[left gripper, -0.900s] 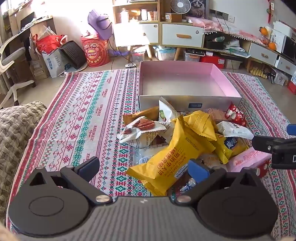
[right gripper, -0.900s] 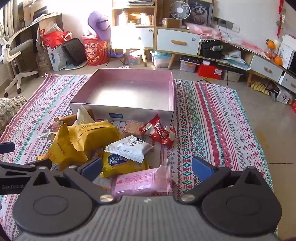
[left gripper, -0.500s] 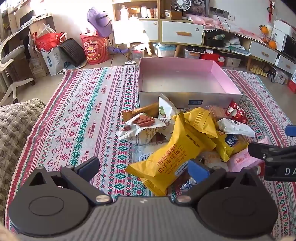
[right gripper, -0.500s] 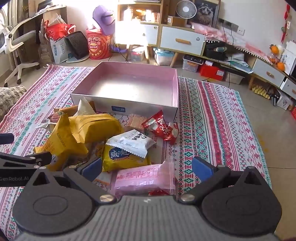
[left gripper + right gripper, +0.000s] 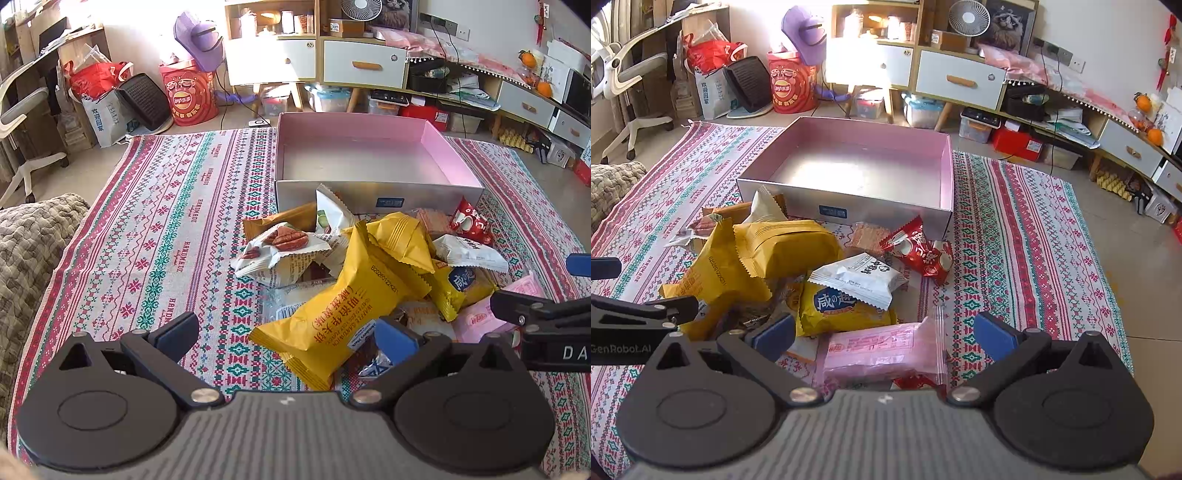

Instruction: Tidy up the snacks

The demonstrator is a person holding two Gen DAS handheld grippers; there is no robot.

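Both grippers have crept in a bit closer to the snack pile (image 5: 373,273) since a second ago. Left gripper (image 5: 286,334) is spread wide over the big yellow pack (image 5: 343,314), right gripper (image 5: 884,334) spread around the pink pack (image 5: 882,350), nothing pinched. Pink box (image 5: 945,173) sits just behind the pile on a patterned rug (image 5: 166,229); cluttered room with cabinets (image 5: 960,79) behind.

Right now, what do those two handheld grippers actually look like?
Both match: the left gripper and right gripper are matte black, with a ribbed grey body, two round discs, silver pivot screws and blue pads. White lettering marks their sides. No cables show.
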